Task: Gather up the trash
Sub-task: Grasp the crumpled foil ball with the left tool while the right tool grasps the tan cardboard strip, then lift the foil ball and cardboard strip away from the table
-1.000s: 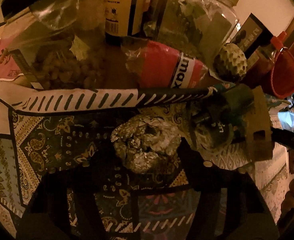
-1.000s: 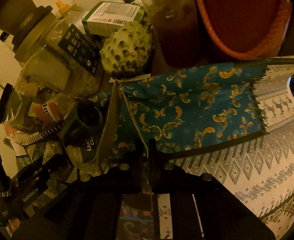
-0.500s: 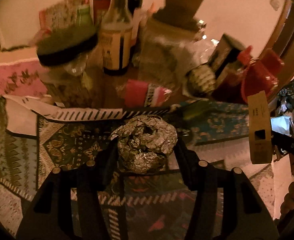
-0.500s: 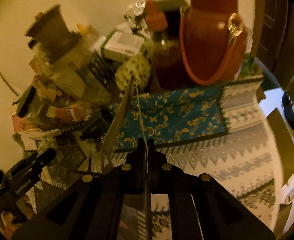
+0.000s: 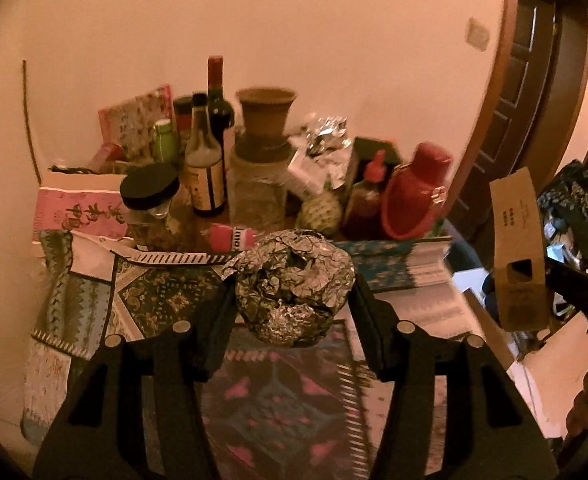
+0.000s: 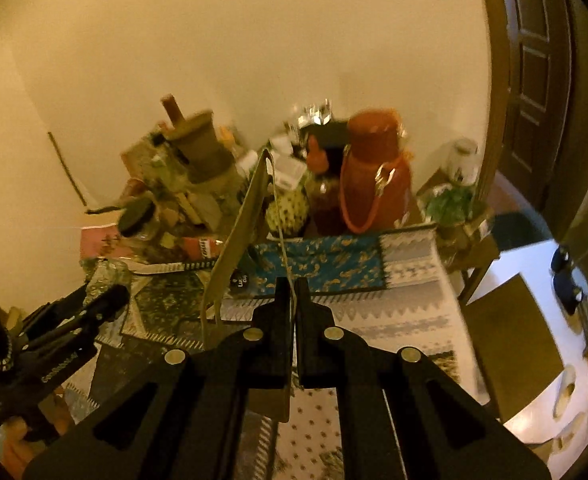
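On the table [image 5: 425,276], at ten o'clock of the left view, a black-lidded glass jar [image 5: 152,204] holds pale lumps; the clear plastic jar [image 5: 258,196] at twelve holds something I cannot make out. The left gripper [image 5: 292,300] has its jaws clamped on a crumpled silver foil ball [image 5: 292,284], clear of the table. The right gripper [image 6: 292,292] has narrow jaws pinching a flattened brown cardboard box [image 6: 242,236], lifted above the patterned cloths [image 6: 321,264].

A dark wine bottle [image 5: 218,100] and clay pot [image 5: 266,114] stand mid-frame; a red flask [image 5: 415,192] right; patterned cloths [image 5: 166,292] cover the tabletop [image 5: 425,264].
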The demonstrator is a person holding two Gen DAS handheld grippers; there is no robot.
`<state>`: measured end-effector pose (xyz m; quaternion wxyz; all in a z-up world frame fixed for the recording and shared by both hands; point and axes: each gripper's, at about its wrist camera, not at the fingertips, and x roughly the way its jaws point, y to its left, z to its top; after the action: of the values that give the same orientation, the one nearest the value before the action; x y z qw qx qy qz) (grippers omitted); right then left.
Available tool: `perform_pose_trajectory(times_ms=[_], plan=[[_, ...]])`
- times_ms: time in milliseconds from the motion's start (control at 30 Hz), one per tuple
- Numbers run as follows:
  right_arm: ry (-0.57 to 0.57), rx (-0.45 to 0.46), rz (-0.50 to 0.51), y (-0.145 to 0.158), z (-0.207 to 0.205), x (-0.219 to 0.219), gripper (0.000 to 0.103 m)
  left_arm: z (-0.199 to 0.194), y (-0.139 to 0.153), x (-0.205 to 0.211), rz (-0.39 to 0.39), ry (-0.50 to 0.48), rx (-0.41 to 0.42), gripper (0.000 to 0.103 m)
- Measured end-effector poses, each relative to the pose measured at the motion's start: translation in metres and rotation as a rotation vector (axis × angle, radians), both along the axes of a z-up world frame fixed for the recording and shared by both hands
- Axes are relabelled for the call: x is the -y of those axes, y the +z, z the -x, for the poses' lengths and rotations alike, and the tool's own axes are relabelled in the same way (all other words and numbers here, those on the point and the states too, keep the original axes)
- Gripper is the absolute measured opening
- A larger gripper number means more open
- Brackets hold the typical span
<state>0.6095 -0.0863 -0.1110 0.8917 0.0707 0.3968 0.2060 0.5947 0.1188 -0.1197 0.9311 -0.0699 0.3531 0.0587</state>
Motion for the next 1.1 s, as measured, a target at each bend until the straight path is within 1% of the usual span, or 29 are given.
perform_pose_trajectory(times_ms=[67, 167, 267, 400, 567, 700, 833, 967, 1100], plan=[[0.005, 0.028, -0.008, 0.014, 0.018, 0.015, 0.002, 0.015, 0.010, 0.014, 0.005, 0.008, 0.021, 0.055], [0.026, 0.065, -0.023, 0.030, 0.041, 0.037, 0.002, 0.051, 0.030, 0.040, 0.007, 0.031, 0.068, 0.055], [0.065, 0.083, -0.053, 0.044, 0.061, 0.056, 0.002, 0.081, 0.046, 0.061, 0.012, 0.049, 0.100, 0.055], [0.092, 0.121, -0.077, 0.060, 0.089, 0.077, 0.002, 0.113, 0.062, 0.079, 0.016, 0.052, 0.135, 0.055], [0.102, 0.164, -0.072, 0.072, 0.119, 0.089, 0.002, 0.151, 0.079, 0.097, 0.001, 0.043, 0.168, 0.055], [0.090, 0.185, -0.079, 0.079, 0.147, 0.093, 0.002, 0.180, 0.092, 0.102, -0.007, 0.008, 0.210, 0.055], [0.059, 0.200, -0.077, 0.084, 0.180, 0.092, 0.002, 0.210, 0.100, 0.098, 0.005, -0.032, 0.241, 0.055], [0.026, 0.207, -0.075, 0.085, 0.224, 0.088, 0.002, 0.245, 0.101, 0.089, 0.008, -0.077, 0.254, 0.055], [-0.021, 0.191, -0.068, 0.080, 0.269, 0.078, 0.002, 0.290, 0.096, 0.075, -0.001, -0.130, 0.237, 0.055]])
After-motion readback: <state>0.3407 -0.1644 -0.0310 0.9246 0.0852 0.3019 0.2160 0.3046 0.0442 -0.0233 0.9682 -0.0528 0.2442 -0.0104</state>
